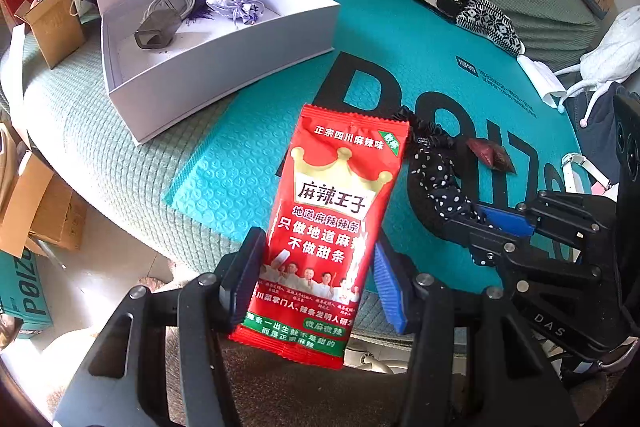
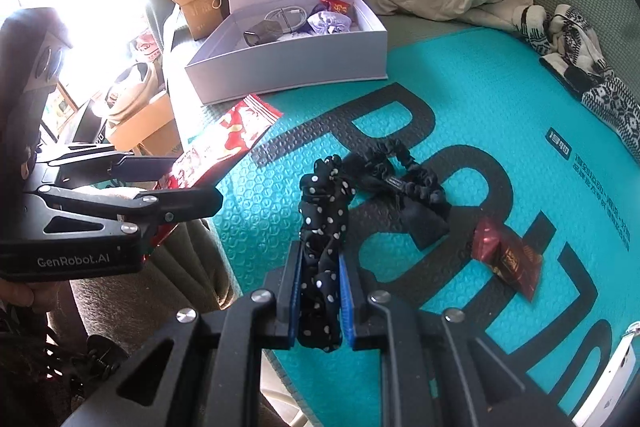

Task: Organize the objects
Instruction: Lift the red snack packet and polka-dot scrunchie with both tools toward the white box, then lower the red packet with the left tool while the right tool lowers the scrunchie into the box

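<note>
hidden: box contents tangled, small | left gripper clamped on glossy red snack packet | right gripper clamped on crinkly dotted scrunchie, 12 o'clock from its pads

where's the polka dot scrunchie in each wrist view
Left wrist view: the polka dot scrunchie is right of centre, just right of the red snack packet, its far end pinched by the right gripper.
Right wrist view: polka dot scrunchie at bottom centre, clamped in the right gripper.
Shared landmark: the open white box, upper left in both views.
</note>
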Demonstrator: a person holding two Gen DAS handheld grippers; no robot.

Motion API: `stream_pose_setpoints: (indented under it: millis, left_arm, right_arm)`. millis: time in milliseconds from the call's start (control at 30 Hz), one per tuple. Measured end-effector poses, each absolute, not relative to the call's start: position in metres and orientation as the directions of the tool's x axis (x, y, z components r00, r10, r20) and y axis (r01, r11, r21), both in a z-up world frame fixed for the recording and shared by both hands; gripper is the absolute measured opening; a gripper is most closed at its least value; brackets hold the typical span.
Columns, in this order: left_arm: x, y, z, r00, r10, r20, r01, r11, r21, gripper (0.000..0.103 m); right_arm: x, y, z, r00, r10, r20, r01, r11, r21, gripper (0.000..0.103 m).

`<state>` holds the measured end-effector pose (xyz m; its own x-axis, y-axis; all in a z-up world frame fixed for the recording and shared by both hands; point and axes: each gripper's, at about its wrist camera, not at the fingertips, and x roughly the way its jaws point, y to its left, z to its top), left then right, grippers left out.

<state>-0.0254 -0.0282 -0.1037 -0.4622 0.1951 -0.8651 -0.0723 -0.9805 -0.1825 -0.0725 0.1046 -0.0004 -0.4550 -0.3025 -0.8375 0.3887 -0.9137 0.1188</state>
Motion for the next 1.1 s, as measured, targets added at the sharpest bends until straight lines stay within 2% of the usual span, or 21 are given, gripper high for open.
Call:
stream_pose_setpoints:
  millis: [467,667,1100]
  left_arm:
    - [-0.046,-0.07,-0.075,-0.469,0.174,-0.866,-0.008,-0.981,-0.193,0.051]
    - [-0.075,-0.086,-0.06,-0.502,0.192,-0.843,0.001,-0.975,-0.223,0.051]
    - [-0.144,-0.129,-0.04,-0.521,0.173,-0.836,0.008,-0.978,-0.207,0.051]
  right_arm:
    - [-0.113,0.072,0.027,-0.474,-0.333,-0.815,0.415,-0.901,0.126,0.015]
    - [-0.139,0.067,0.039,-0.497,-0.309,-0.811,0.399,-0.911,0.103,0.015]
    - [-0.198,0.044,0.061,-0.522,-0.328,-0.787,0.424,-0.901,0.094,0.015]
